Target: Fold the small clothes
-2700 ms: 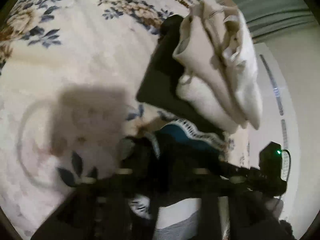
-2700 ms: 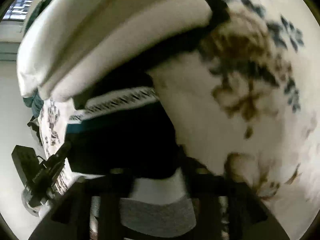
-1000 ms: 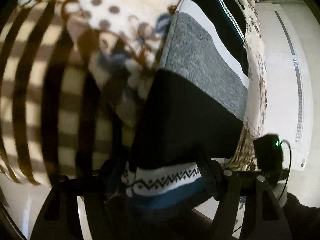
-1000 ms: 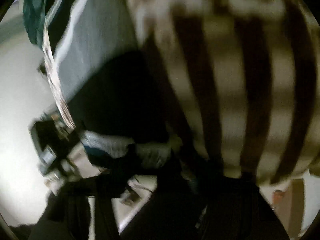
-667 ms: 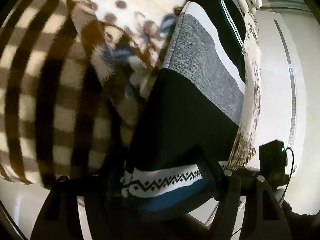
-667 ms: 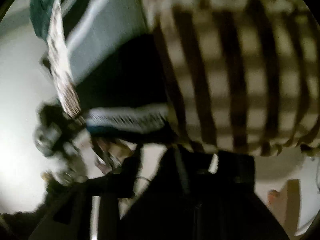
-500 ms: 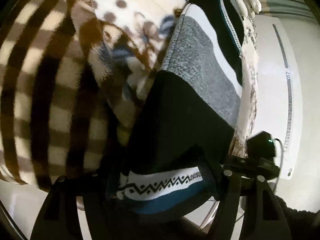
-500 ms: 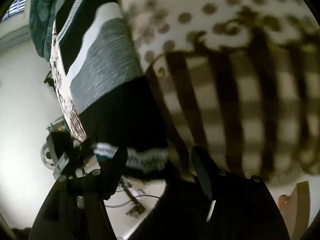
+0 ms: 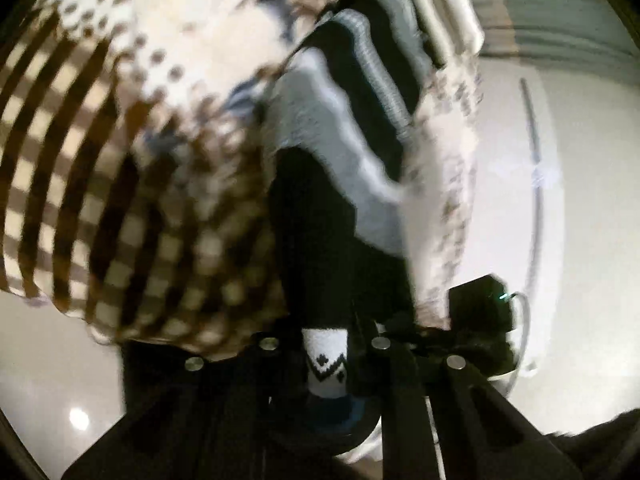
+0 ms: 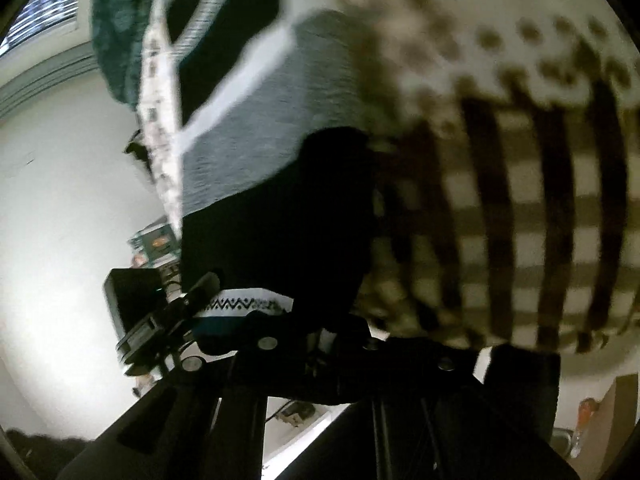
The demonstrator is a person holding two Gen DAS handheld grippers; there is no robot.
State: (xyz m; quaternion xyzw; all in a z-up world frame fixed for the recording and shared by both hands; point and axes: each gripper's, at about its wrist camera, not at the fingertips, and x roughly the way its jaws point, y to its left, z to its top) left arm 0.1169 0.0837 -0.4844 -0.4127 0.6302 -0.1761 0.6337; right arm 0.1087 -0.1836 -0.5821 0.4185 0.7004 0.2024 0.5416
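Note:
A knit garment (image 9: 320, 216) with black, grey and white bands and a teal zigzag hem lies on the bed and hangs over its near edge. My left gripper (image 9: 326, 346) is shut on the patterned hem (image 9: 324, 364). In the right wrist view the same garment (image 10: 276, 220) shows, and my right gripper (image 10: 316, 338) is shut on its hem beside the zigzag band (image 10: 244, 305). The left gripper's body (image 10: 160, 312) shows just left of it. Both views are blurred.
A fleece blanket (image 9: 100, 168) with brown checks, dots and flowers covers the bed. Folded cream clothes (image 9: 444, 16) sit at the garment's far end. A dark green cloth (image 10: 120, 36) lies beyond. White floor (image 9: 52, 368) is below the bed edge.
Both grippers have closed on the garment's hem at the bed edge. The left gripper's jaws were wide around the hem and are now narrow on it. The views shifted slightly.

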